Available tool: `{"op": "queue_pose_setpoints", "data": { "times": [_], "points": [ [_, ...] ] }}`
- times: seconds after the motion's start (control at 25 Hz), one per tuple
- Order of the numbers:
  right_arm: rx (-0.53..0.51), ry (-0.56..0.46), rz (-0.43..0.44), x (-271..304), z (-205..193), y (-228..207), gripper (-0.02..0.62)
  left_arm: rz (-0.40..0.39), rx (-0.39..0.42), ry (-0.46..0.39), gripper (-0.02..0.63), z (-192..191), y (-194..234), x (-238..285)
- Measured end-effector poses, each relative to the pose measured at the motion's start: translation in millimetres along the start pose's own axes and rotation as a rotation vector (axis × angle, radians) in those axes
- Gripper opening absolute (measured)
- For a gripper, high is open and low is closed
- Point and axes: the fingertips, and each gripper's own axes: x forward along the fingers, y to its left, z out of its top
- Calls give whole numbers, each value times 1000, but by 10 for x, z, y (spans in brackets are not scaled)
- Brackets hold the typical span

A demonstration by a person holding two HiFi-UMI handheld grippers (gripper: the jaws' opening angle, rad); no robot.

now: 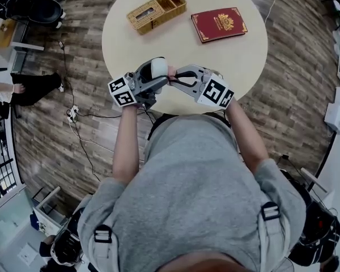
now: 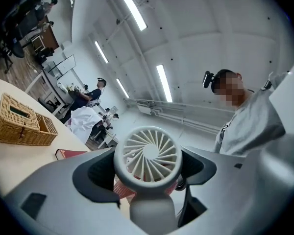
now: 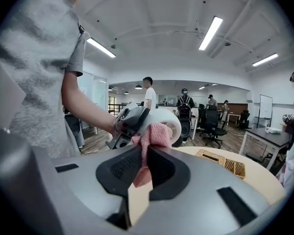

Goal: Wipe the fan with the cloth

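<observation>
A small white fan (image 1: 158,67) is held over the near edge of the round table (image 1: 243,61), with my left gripper (image 1: 150,79) shut on it. In the left gripper view the fan's round grille (image 2: 149,155) fills the gap between the jaws and faces the camera. My right gripper (image 1: 178,79) meets it from the right, shut on a pink cloth (image 3: 152,136). In the right gripper view the cloth presses against the fan's rounded side (image 3: 169,124). A strip of the cloth (image 2: 125,189) shows behind the fan in the left gripper view.
A wicker basket (image 1: 156,11) and a red book (image 1: 219,24) lie on the far half of the table. Cables (image 1: 79,118) trail over the wooden floor on the left. Office chairs (image 3: 213,124) and several people stand in the room beyond.
</observation>
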Motion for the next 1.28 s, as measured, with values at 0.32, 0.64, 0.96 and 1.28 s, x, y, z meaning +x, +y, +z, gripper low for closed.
{"op": "queue_pose_setpoints", "data": {
  "times": [0.32,0.64,0.96,1.28],
  "points": [
    [29,-73,-95,70,220,-160,41,-59,-71,-1,382,-11,60,-190],
    [1,-29,-159,336,284,-157,41,-236,-201,-77,382,134,-166,-433],
    [27,-41,-139,832,304,170,40,-299,-259,-138,382,281,-128,-932],
    [13,-56,-136,1008,466,436,41,-310,-282,-98,382,259,-26,-1124]
  ]
}}
